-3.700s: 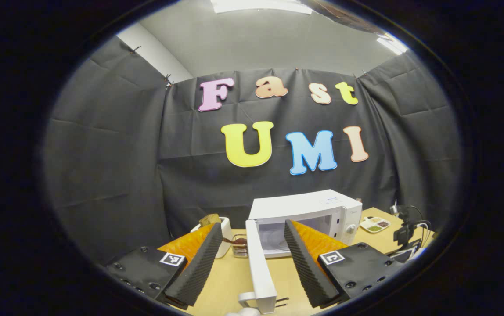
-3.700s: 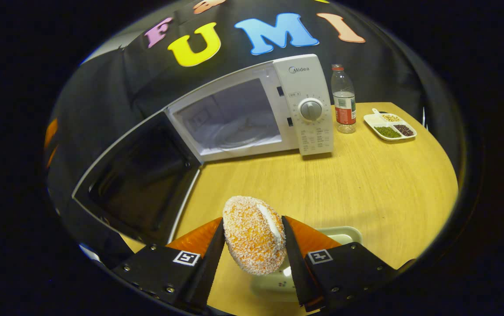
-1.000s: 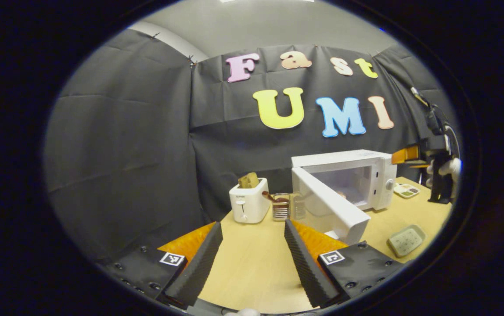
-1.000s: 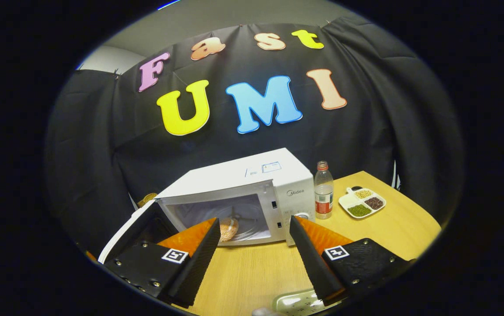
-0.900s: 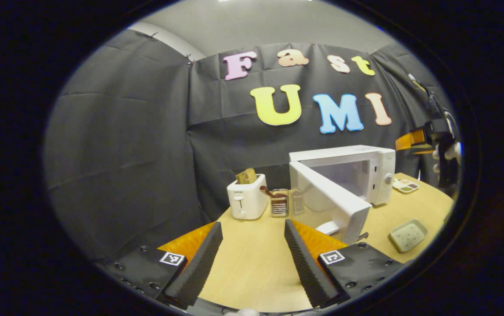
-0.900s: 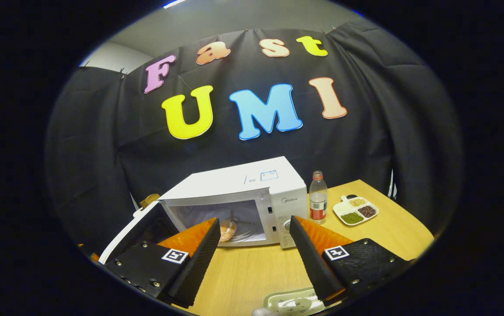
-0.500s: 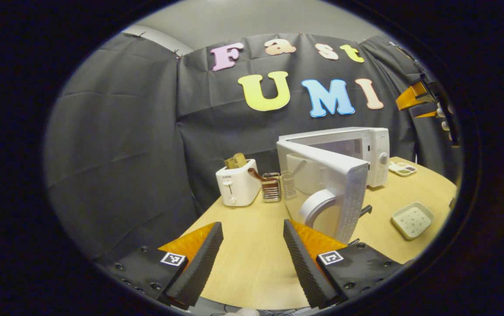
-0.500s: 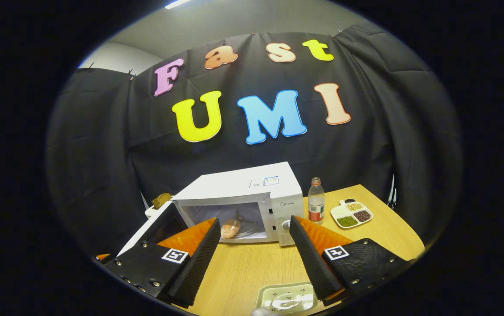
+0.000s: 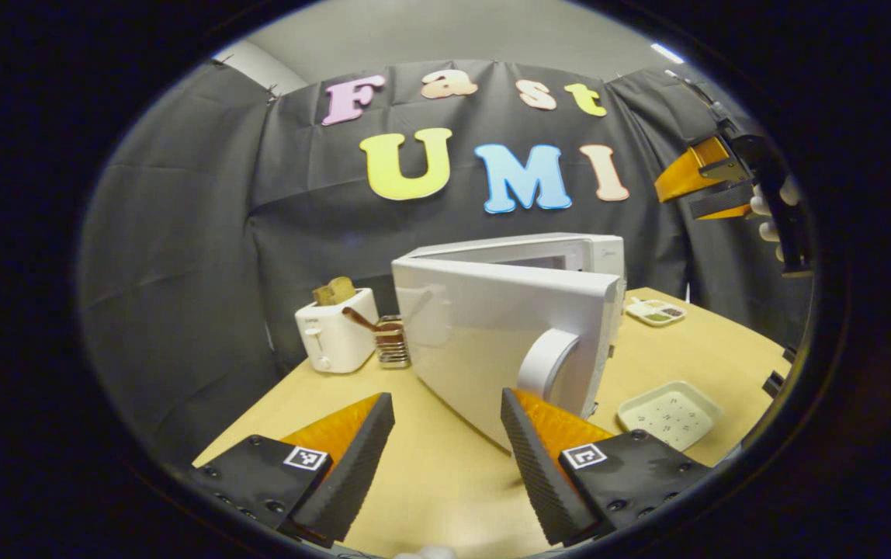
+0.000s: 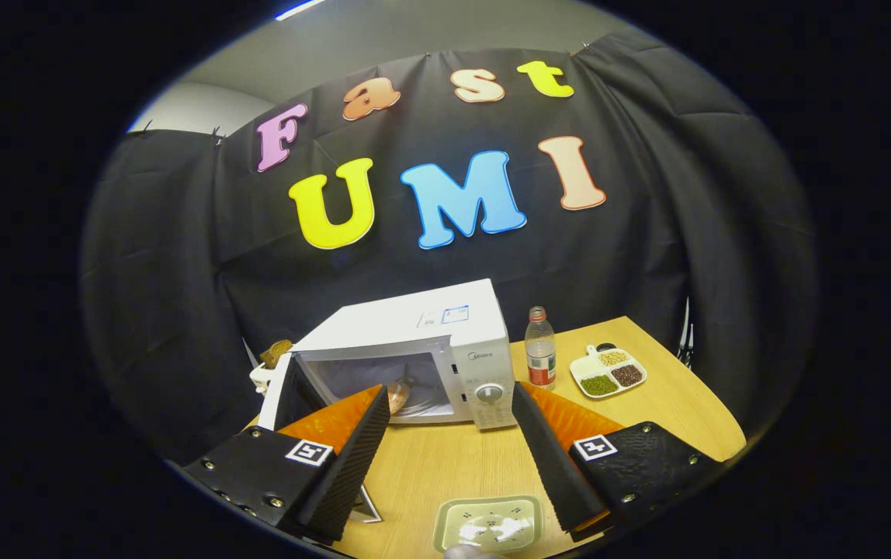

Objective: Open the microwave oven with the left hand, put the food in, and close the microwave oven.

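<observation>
**Microwave door partly swung, food inside**

Pale wooden tabletop (image 10: 445, 466) is seen carrying a white box-shaped microwave oven (image 10: 422, 330), taken as the landmark. Its white door (image 9: 492, 334) with a curved handle (image 9: 546, 361) is seen standing partly open. Inside the microwave, on the glass turntable, the round crumb-coated food (image 10: 396, 397) is seen lying. The left gripper (image 9: 445, 458) is held in front of the door with its fingers wide apart and nothing between them; its right finger (image 9: 527, 446) is seen just below the handle, and contact cannot be told. The right gripper (image 10: 453, 458) is held well in front of the microwave, likewise spread wide and empty. Between it and the microwave a pale green rectangular dish (image 10: 488, 524) is set. Left of the microwave a white toaster (image 9: 334, 340) is placed; to its right a clear plastic bottle (image 10: 540, 357) and a white divided tray of beans (image 10: 608, 371).
</observation>
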`<action>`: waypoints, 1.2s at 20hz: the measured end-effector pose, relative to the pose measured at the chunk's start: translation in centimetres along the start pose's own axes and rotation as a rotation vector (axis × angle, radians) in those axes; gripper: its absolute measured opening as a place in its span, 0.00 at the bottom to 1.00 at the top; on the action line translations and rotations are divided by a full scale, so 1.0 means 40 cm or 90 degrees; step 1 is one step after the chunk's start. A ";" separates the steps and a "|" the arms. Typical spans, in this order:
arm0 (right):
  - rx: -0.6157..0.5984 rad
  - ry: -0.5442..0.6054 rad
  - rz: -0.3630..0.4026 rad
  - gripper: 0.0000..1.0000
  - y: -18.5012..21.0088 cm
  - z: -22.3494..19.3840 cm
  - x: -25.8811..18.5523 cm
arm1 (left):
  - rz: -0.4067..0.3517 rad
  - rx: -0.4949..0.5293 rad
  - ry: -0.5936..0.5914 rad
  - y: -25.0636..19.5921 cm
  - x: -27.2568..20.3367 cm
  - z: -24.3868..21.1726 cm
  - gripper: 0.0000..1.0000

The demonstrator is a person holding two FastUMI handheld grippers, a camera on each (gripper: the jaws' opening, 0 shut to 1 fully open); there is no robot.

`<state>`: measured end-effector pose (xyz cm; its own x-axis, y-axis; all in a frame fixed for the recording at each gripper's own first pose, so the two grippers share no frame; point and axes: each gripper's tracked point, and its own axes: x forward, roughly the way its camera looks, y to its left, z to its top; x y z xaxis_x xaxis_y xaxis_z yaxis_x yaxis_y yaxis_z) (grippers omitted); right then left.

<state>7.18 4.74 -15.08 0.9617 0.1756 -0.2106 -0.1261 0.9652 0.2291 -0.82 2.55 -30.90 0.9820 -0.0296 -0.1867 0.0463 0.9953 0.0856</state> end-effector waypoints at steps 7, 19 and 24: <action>0.036 0.013 -0.036 0.97 -0.133 -0.005 0.006 | -0.057 -0.006 -0.015 -0.203 0.149 0.073 0.93; 0.067 0.038 -0.082 0.97 -0.321 -0.010 0.040 | -0.079 0.004 -0.048 -0.402 0.428 0.167 0.94; 0.077 0.043 -0.089 0.97 -0.352 -0.005 0.052 | -0.079 -0.004 -0.049 -0.445 0.511 0.175 0.94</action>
<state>10.93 -8.45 -18.93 0.9490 0.0584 -0.3099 0.0412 0.9513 0.3056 19.73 -16.40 -29.41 0.9798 -0.1594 -0.1204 0.1676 0.9840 0.0609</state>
